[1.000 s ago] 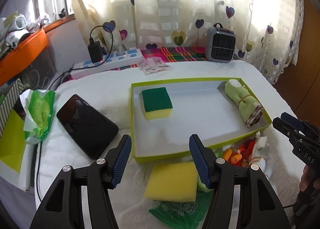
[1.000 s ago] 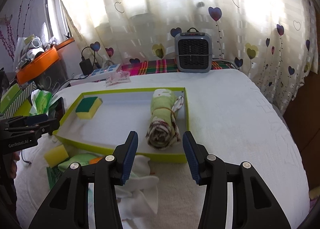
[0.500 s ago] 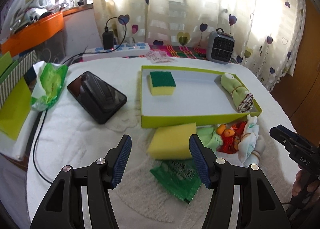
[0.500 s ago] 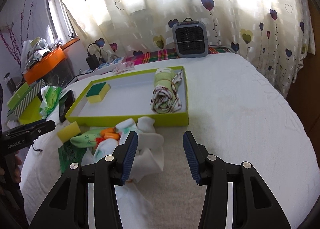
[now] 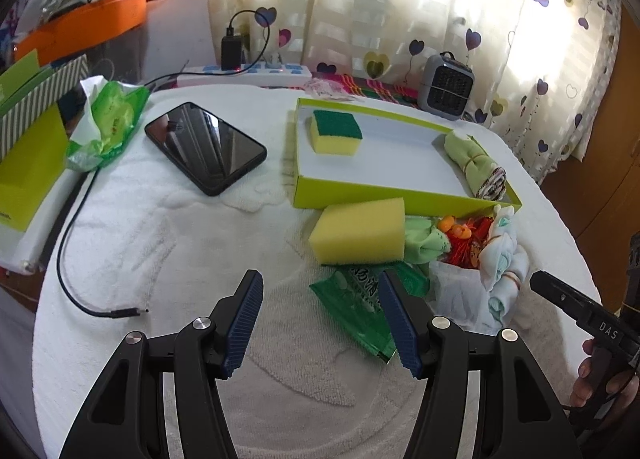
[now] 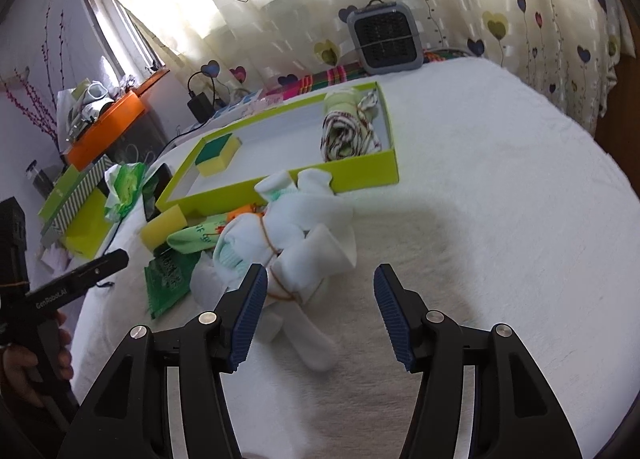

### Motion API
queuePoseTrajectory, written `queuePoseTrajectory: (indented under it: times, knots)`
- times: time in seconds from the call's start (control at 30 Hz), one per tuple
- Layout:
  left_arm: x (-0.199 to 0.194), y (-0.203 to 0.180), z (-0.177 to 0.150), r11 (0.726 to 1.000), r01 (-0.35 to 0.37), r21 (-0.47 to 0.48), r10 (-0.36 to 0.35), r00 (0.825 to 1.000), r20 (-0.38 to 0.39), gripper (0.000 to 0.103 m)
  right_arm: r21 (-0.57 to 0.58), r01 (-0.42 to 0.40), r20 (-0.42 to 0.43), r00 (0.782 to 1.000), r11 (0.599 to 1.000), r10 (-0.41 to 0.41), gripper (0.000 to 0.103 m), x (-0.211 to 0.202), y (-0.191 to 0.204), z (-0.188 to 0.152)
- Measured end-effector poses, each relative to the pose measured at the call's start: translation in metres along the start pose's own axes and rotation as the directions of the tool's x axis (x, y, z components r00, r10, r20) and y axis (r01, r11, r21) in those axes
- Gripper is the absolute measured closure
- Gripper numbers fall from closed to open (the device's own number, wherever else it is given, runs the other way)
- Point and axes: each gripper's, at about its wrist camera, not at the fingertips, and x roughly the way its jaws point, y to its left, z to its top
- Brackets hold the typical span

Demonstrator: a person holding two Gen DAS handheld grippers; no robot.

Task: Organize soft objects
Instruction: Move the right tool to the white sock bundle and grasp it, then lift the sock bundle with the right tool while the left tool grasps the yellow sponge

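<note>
My right gripper (image 6: pixel 320 313) hung over the white-covered table (image 6: pixel 500 199) with its jaws opening and nothing pinched; the bundle of white socks (image 6: pixel 298 243) tied with a rubber band lay just ahead, nearest the left finger. My left gripper (image 5: pixel 320 317) was spread wide and empty too, a green plastic packet (image 5: pixel 356 299) lying just past its right finger. The left view showed what the right could hardly see: a black phone (image 5: pixel 206 147) flat on the table, a loose cable end (image 5: pixel 124 313), and the white power strip (image 5: pixel 244 73) at the back. Both views took in the lime-green tray (image 5: pixel 400 201), with a green-topped sponge (image 5: pixel 334 131) at one end and a rolled cloth (image 5: pixel 476 163) at the other. A plain yellow sponge (image 5: pixel 360 231) leaned against the tray's near wall, beside a green sock (image 5: pixel 424 245) and something orange (image 5: pixel 460 243). Only the right view showed the socks unhidden, and the bare stretch of table to their right.
</note>
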Motion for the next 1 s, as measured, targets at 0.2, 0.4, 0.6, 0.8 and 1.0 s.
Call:
queuePoseTrajectory:
  times: [0.2,0.4,0.6,0.8,1.0]
  knots:
    - [0.003,0.002,-0.003,1.000,0.008,0.002,-0.008,1.000,-0.012,0.043,-0.001,-0.022,-0.039,0.999,1.000,0.022,0.046,0.012,0.010,-0.003]
    - [0.007,0.004,-0.005,1.000,0.019,0.003,-0.019,0.999,-0.026,0.043,0.041,-0.020,-0.057,0.998,0.999,0.022,0.046,0.023,0.010,0.000]
    - [0.009,0.006,-0.005,1.000,0.021,0.005,-0.021,0.999,-0.035,0.043,0.052,-0.018,-0.052,0.998,0.998,0.021,0.046,0.027,0.009,0.002]
    - [0.011,0.005,-0.005,1.000,0.027,0.006,-0.026,0.999,-0.038,0.043,0.023,-0.024,-0.048,0.999,0.999,0.026,0.055,0.028,0.015,0.002]
    - [0.012,0.004,-0.005,1.000,0.029,0.009,-0.029,0.999,-0.040,0.043,0.006,-0.030,-0.037,0.999,1.000,0.030,0.063,0.025,0.015,0.000]
